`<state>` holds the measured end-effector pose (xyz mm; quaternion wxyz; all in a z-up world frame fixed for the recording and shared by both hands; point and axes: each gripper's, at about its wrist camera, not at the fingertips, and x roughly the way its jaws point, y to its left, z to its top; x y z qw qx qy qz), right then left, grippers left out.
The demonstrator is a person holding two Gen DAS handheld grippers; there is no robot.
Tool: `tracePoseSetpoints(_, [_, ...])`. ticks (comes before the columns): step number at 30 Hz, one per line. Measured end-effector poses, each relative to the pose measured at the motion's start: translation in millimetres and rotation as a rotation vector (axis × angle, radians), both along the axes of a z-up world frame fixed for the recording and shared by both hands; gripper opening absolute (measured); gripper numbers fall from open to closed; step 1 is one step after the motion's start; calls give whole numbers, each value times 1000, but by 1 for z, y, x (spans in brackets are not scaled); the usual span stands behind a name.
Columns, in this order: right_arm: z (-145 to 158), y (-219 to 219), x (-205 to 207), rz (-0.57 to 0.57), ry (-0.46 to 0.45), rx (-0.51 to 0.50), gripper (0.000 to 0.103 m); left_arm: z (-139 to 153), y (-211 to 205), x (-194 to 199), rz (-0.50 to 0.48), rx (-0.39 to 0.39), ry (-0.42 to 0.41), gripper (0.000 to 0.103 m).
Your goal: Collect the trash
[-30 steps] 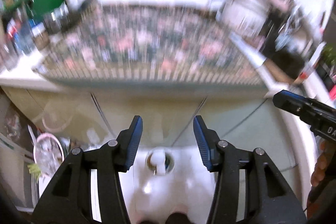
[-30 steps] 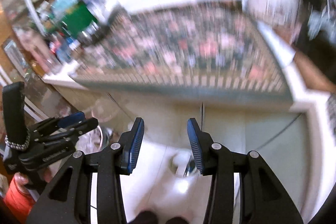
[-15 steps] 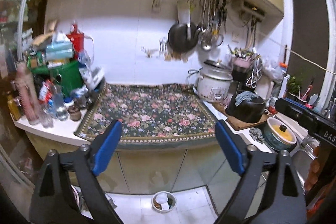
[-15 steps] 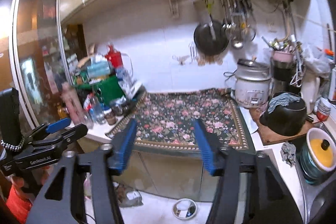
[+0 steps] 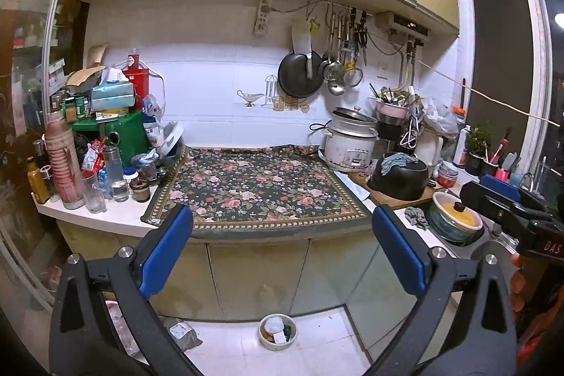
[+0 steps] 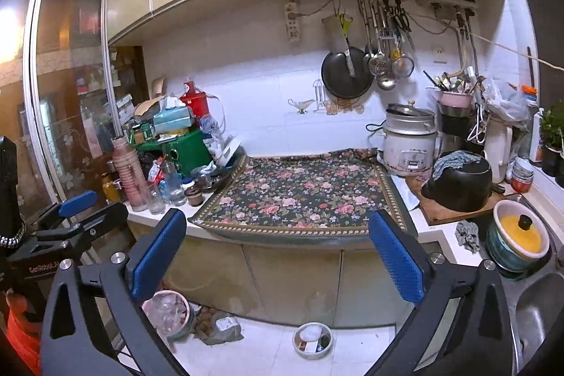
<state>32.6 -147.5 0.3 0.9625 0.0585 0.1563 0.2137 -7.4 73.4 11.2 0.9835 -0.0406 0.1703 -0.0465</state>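
Observation:
My left gripper (image 5: pixel 282 249) is wide open and empty, held in the air in front of the counter. My right gripper (image 6: pixel 278 249) is also wide open and empty. Each gripper shows at the edge of the other's view: the right one (image 5: pixel 500 196) and the left one (image 6: pixel 81 210). A floral mat (image 5: pixel 253 185) covers the counter and nothing lies on it. On the floor a small white bowl (image 5: pixel 277 332) holds scraps, a grey crumpled bag (image 6: pixel 222 328) lies by the cabinet, and a pink bin (image 6: pixel 169 309) holds clear plastic. A crumpled grey rag (image 6: pixel 467 235) lies near the sink.
Bottles, jars and boxes crowd the counter's left end (image 5: pixel 102 143). A rice cooker (image 5: pixel 350 140), a black pot (image 5: pixel 402 177) on a board and a yellow-lidded pot (image 5: pixel 456 217) stand to the right. A steel sink (image 6: pixel 535 302) is at the far right. Pans hang on the wall.
Both views have swung up from the floor to the counter. Both grippers have opened from a narrow gap to wide open.

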Motion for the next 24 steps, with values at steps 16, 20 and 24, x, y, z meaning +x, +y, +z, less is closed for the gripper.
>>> tracePoseSetpoints(16, [-10, 0, -7, -6, 30, -22, 103, -3, -2, -6, -2, -20, 22, 102])
tracePoseSetpoints(20, [-10, -2, -8, -7, 37, -26, 103, -4, -5, -2, -3, -31, 29, 102])
tracePoseSetpoints(24, [-9, -4, -9, -11, 41, -32, 103, -5, -6, -1, -2, -26, 32, 102])
